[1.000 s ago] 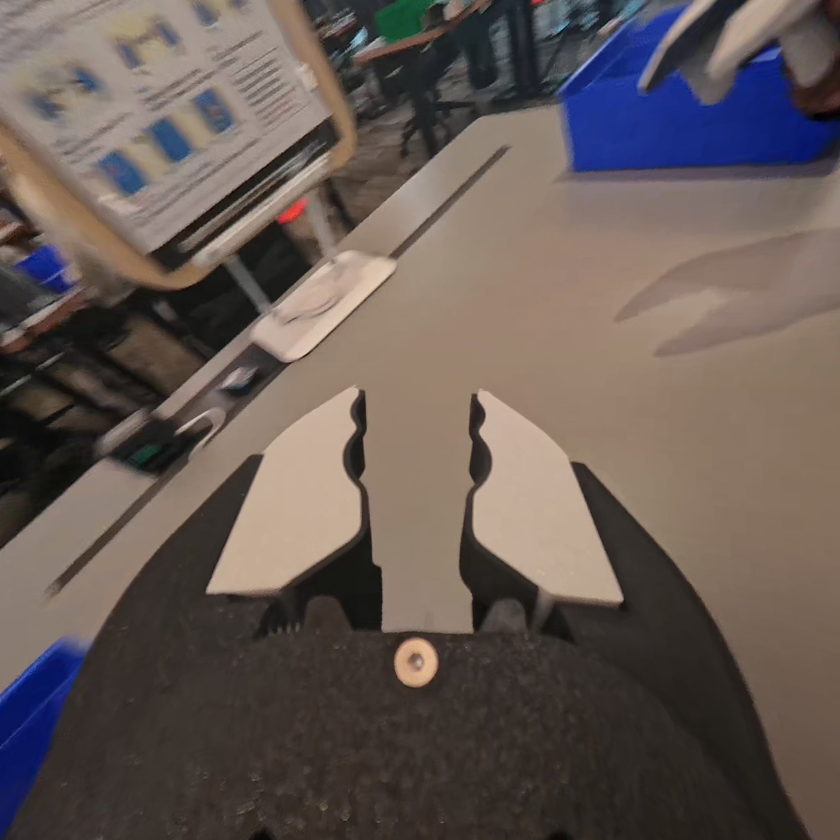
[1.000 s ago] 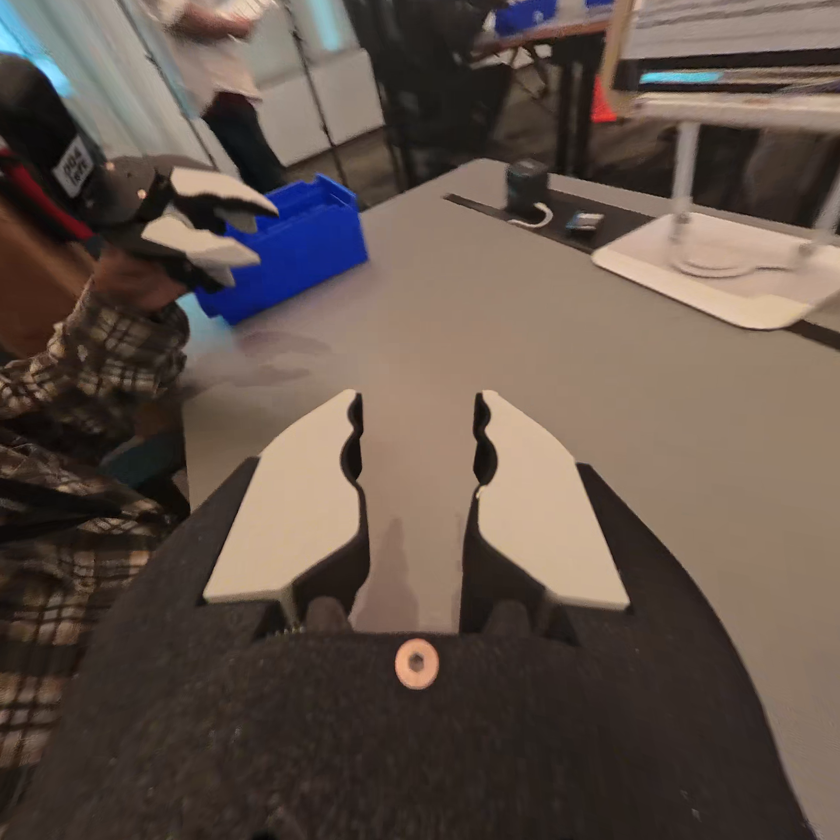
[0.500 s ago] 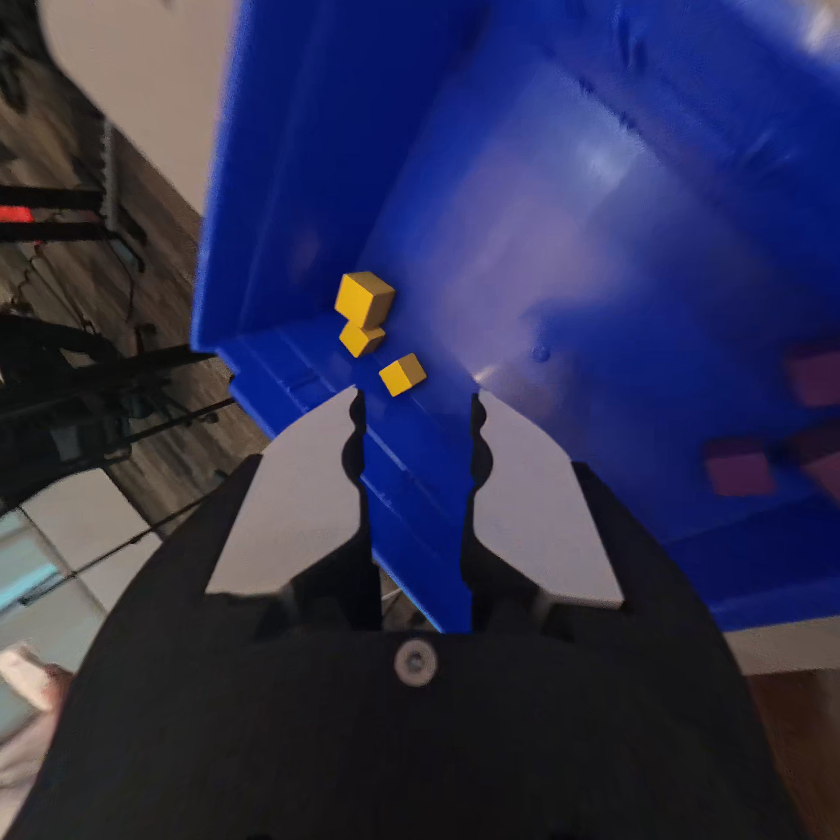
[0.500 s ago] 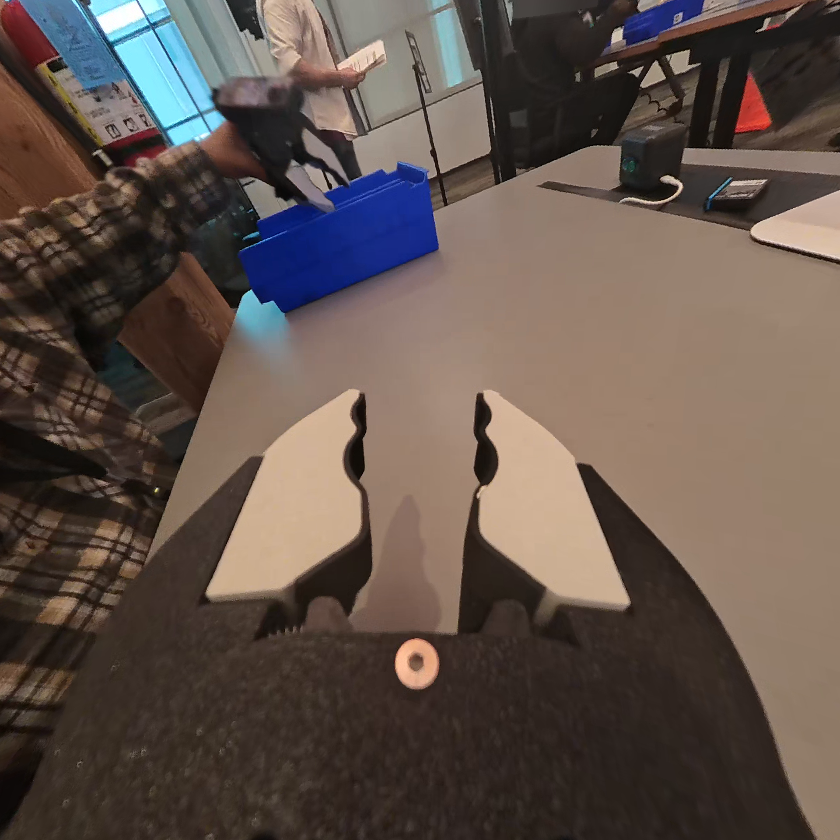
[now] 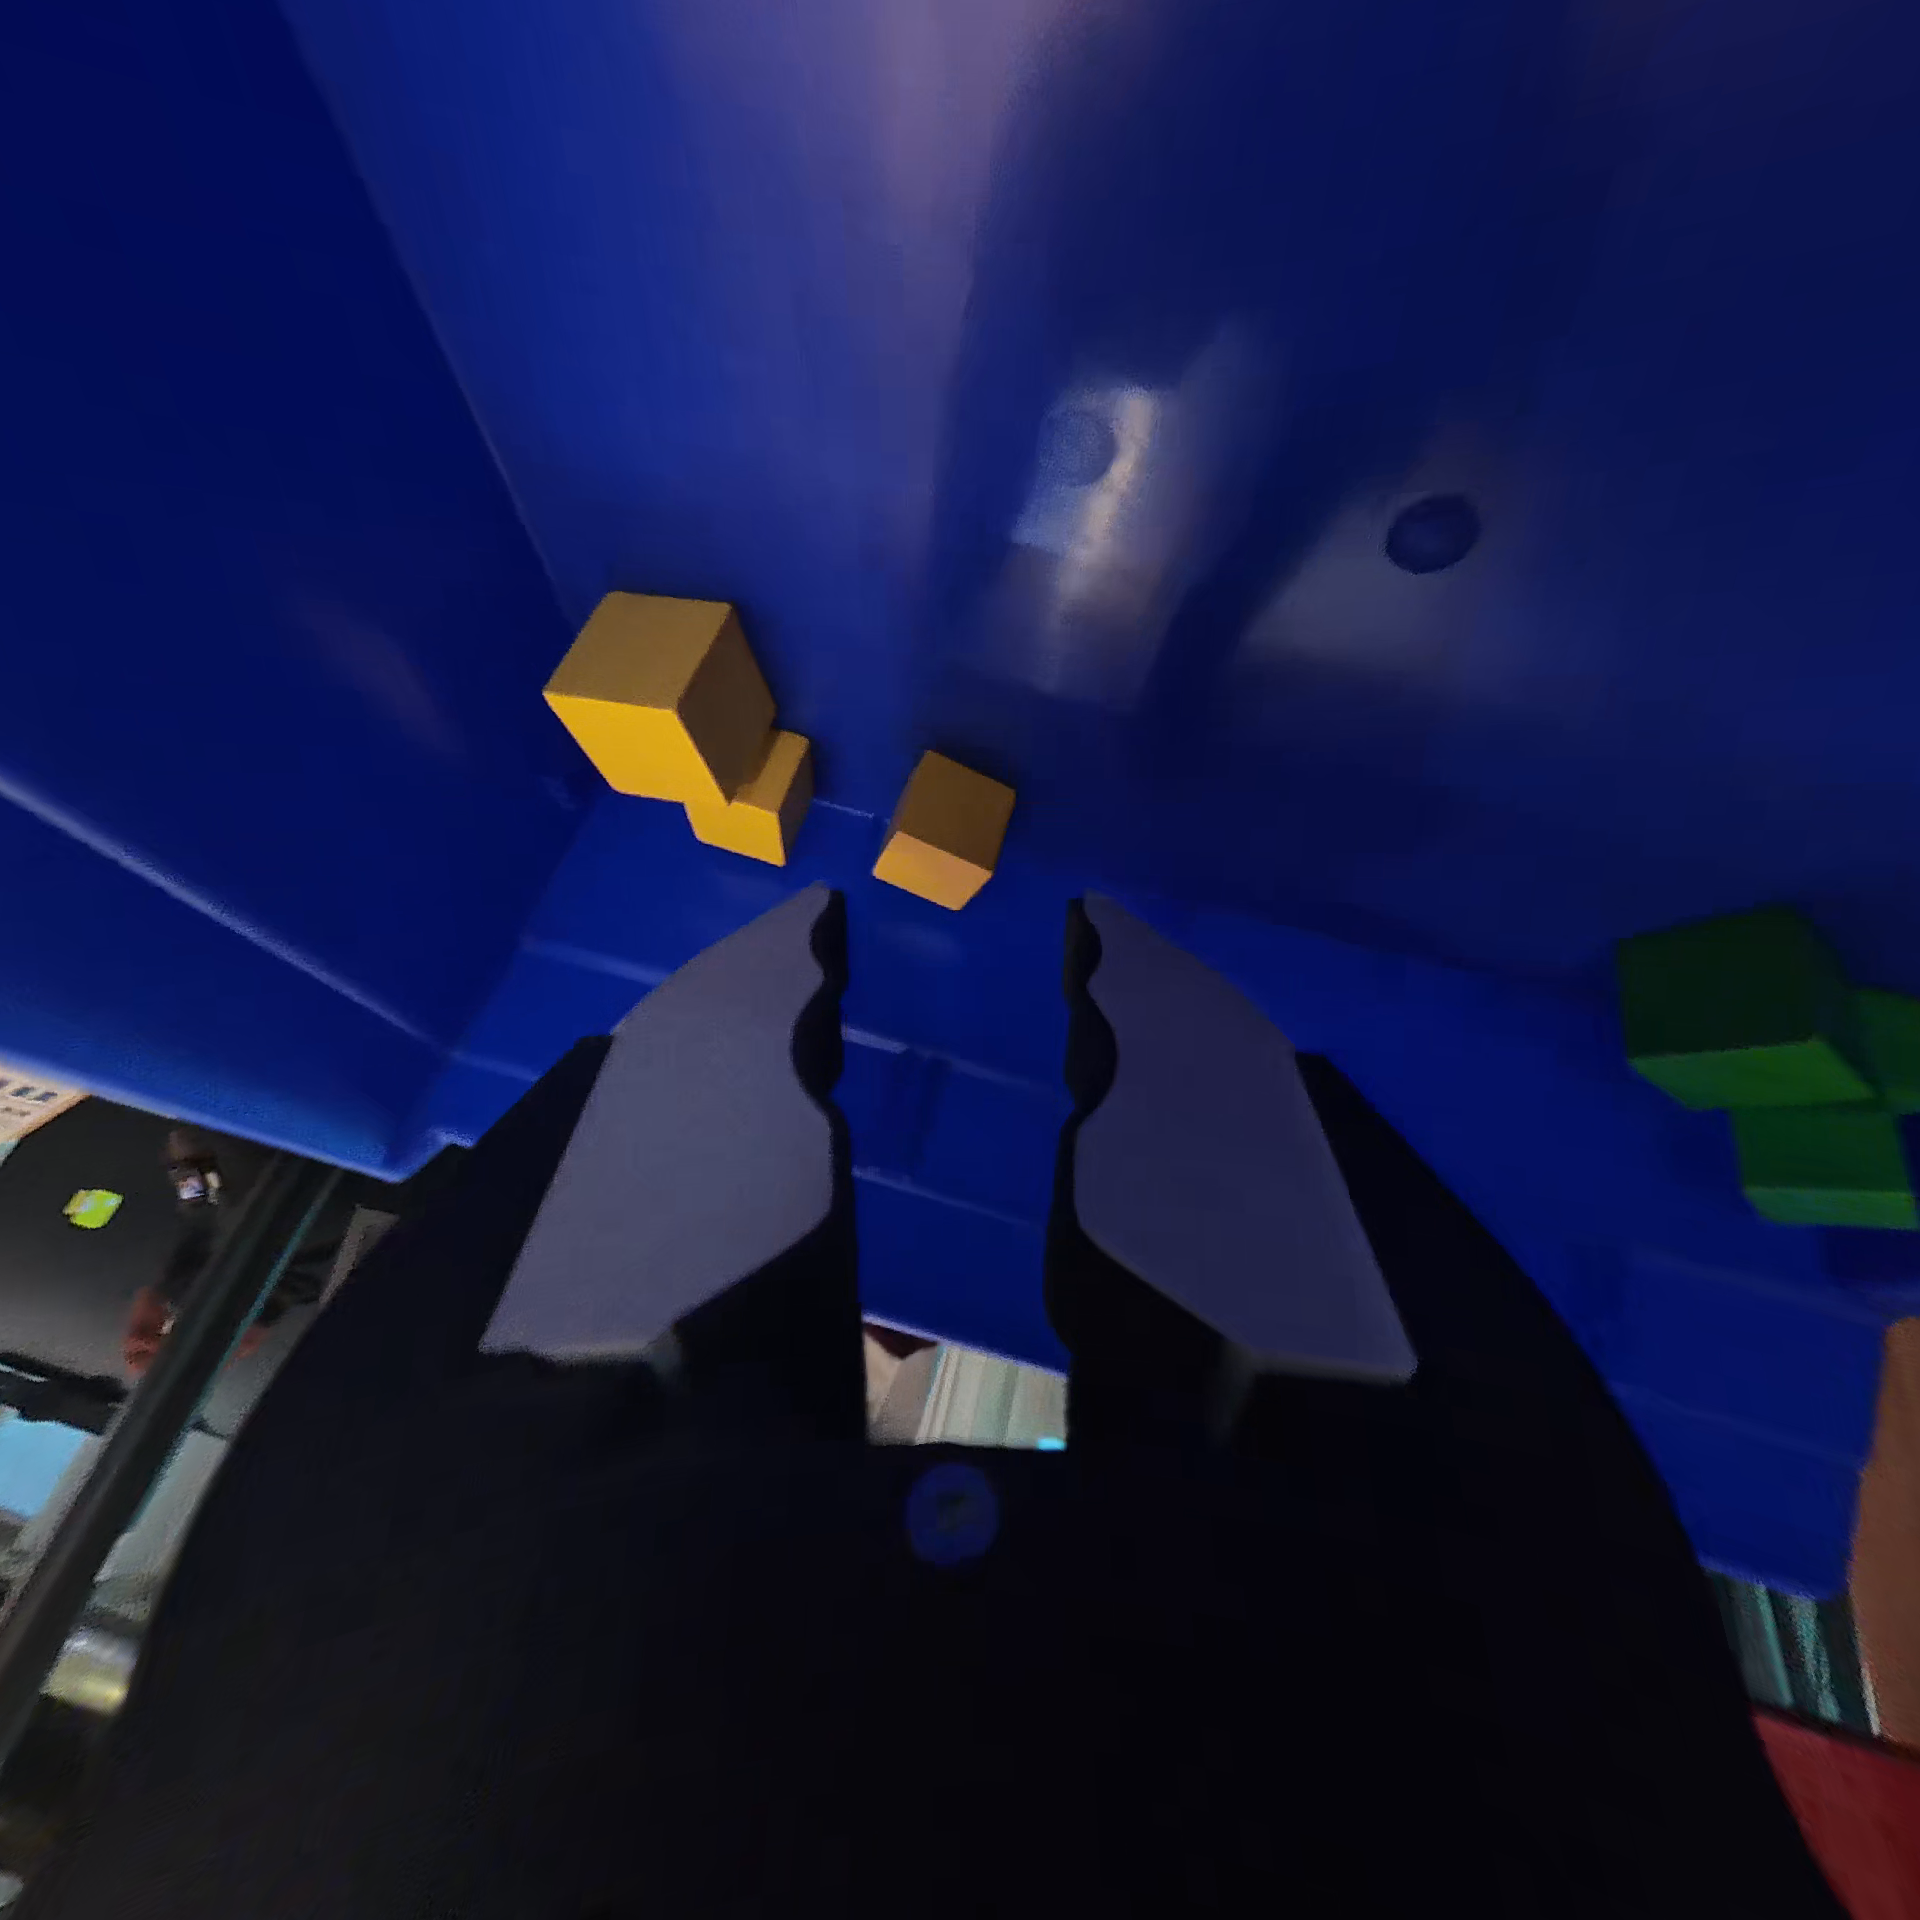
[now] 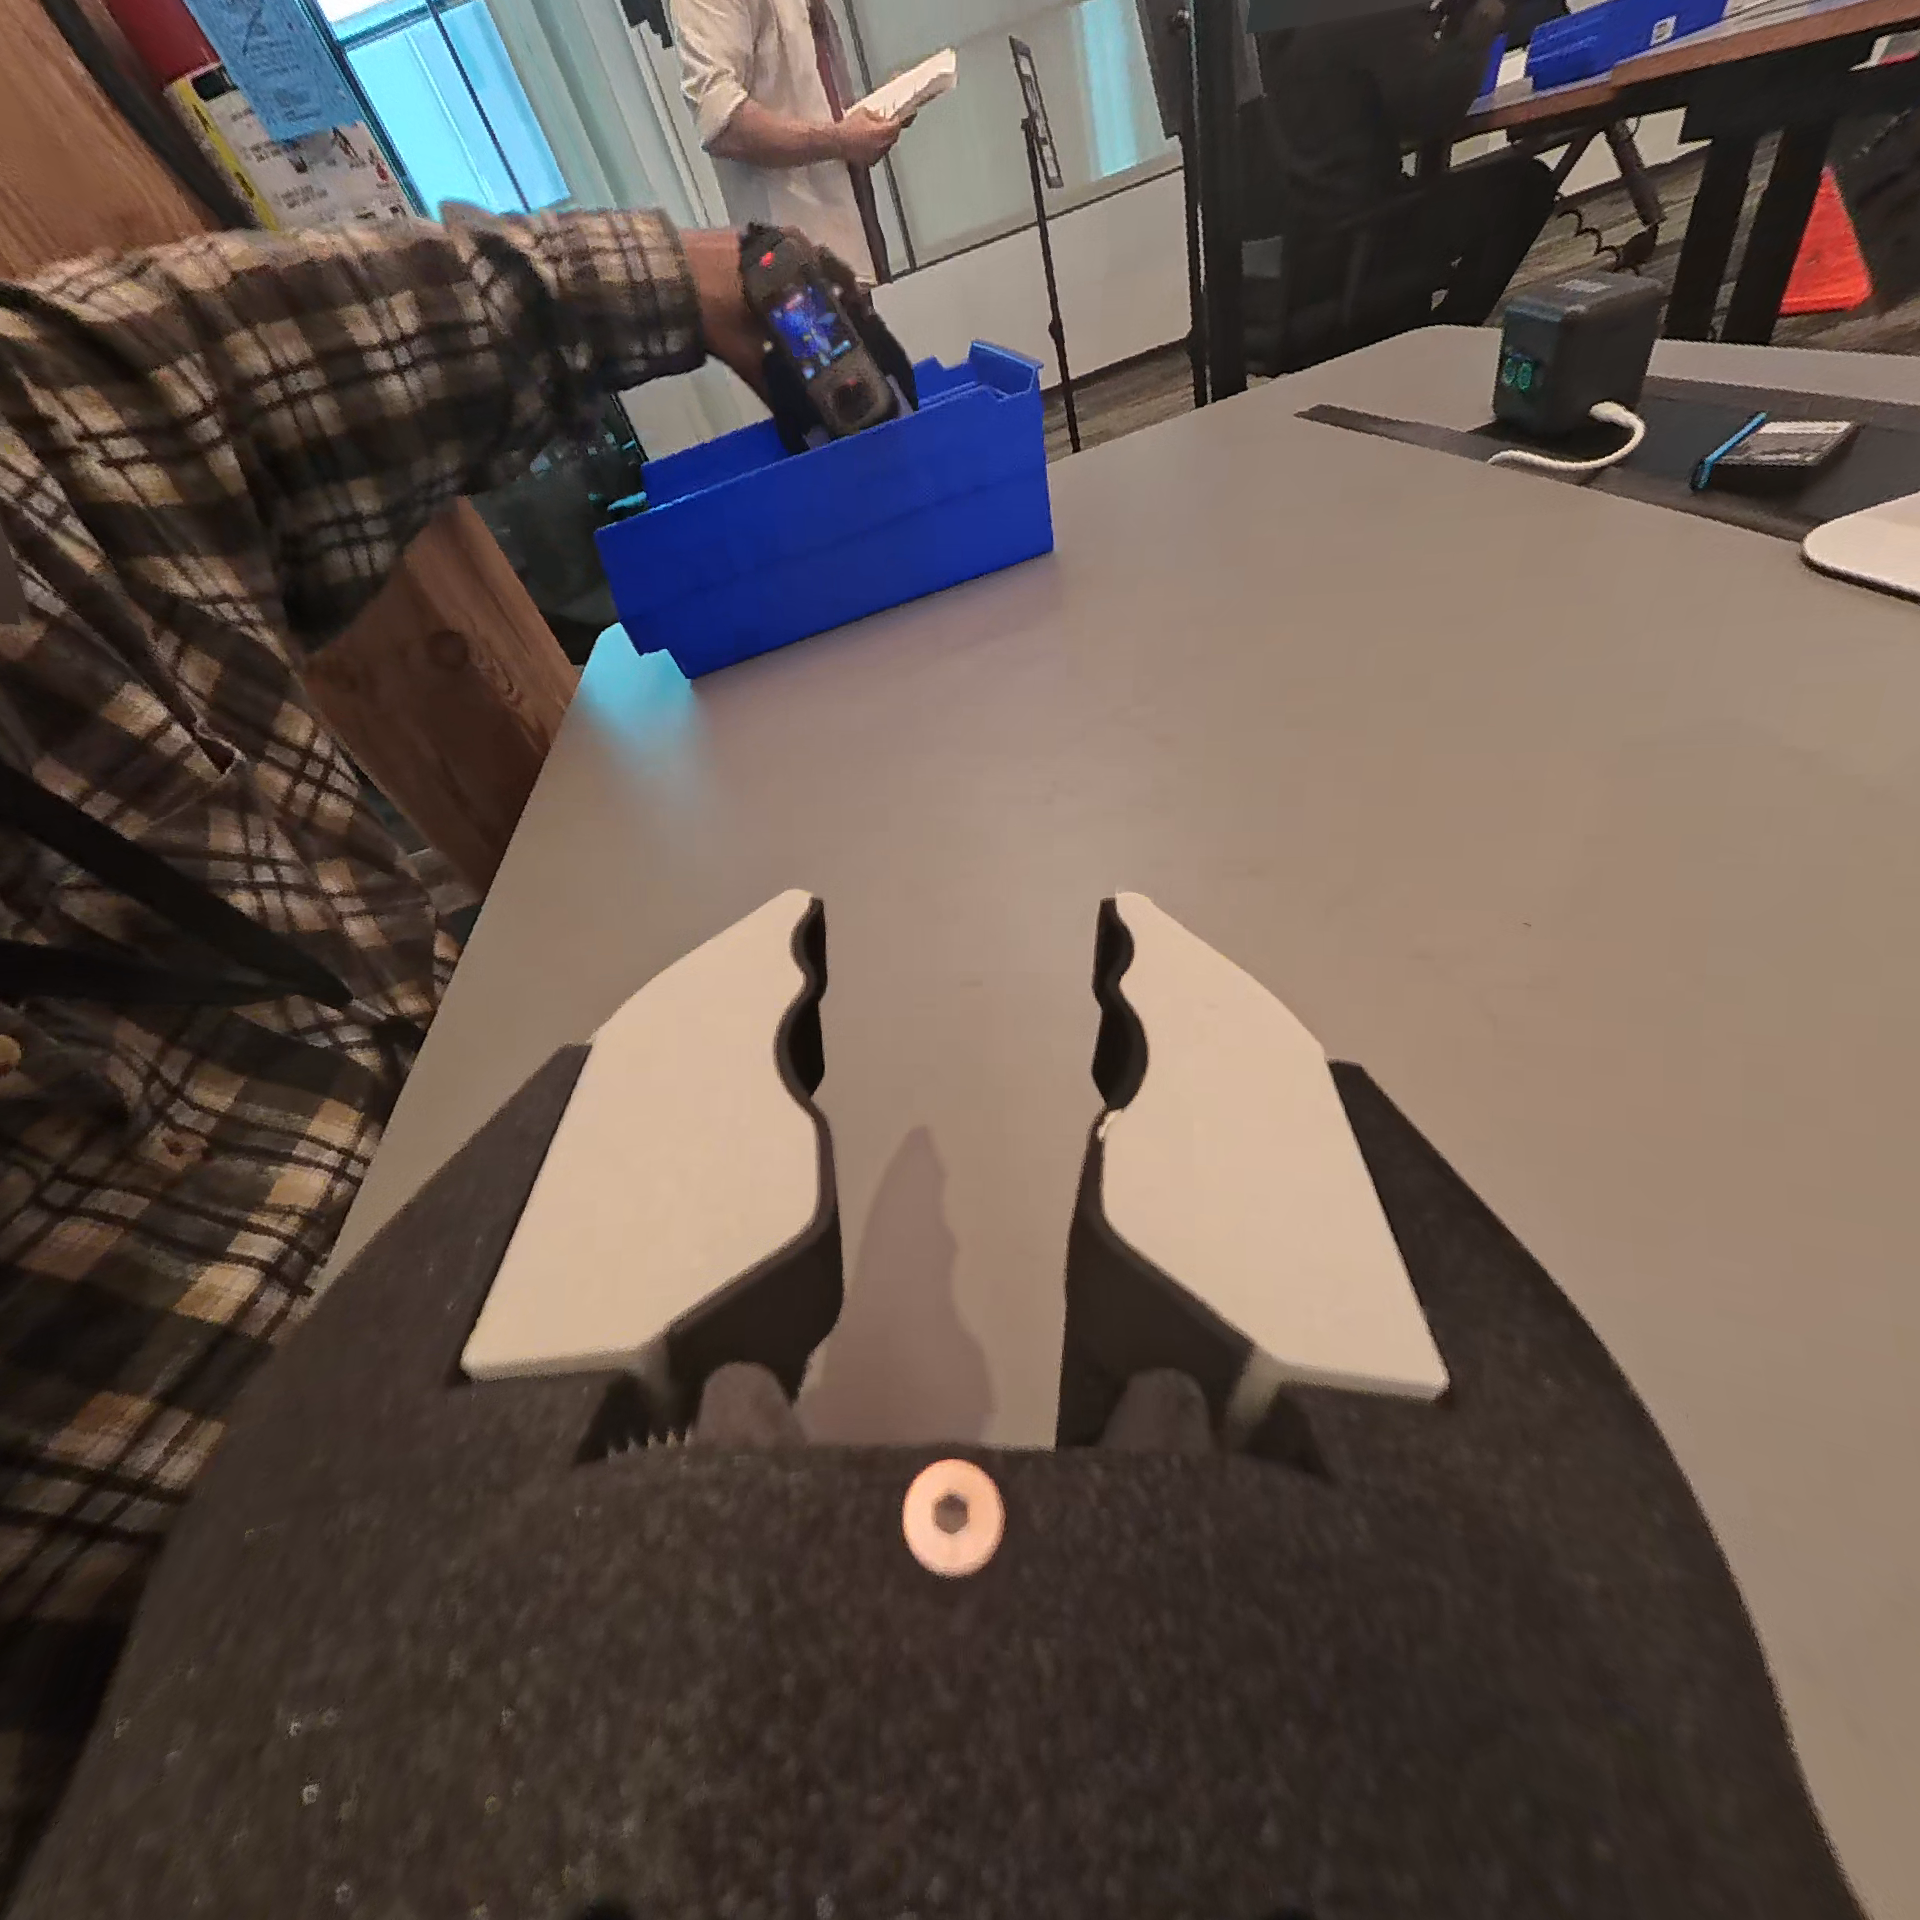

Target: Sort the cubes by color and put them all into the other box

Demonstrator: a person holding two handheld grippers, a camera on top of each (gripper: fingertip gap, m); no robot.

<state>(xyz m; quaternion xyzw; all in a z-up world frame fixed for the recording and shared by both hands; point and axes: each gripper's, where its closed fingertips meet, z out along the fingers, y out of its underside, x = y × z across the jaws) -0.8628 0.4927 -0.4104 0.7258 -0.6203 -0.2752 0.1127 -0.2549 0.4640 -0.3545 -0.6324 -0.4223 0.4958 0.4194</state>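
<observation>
In the left wrist view my left gripper [image 5: 948,914] is open and empty, reaching down into a blue box [image 5: 1143,312]. Three yellow cubes lie in the box corner just beyond its tips: a large one [image 5: 655,696], a smaller one [image 5: 758,800] touching it, and a loose one [image 5: 943,831]. Green cubes [image 5: 1766,1039] are clustered at the right edge. In the right wrist view my right gripper [image 6: 961,914] is open and empty, low over the grey table [image 6: 1351,779]. The same blue box [image 6: 831,520] stands at the table's far left corner, with the left gripper's body [image 6: 821,353] dipped into it.
A plaid sleeve [image 6: 312,416] spans the left side of the right wrist view. A black device with a white cable [image 6: 1569,353], a small dark gadget [image 6: 1777,452] and a white stand base [image 6: 1870,540] sit at the far right. A person [image 6: 800,114] stands beyond the table.
My left gripper swung from over the table down into the blue box and closed in on the yellow cubes; green cubes came into view. The right gripper turned left and stayed open.
</observation>
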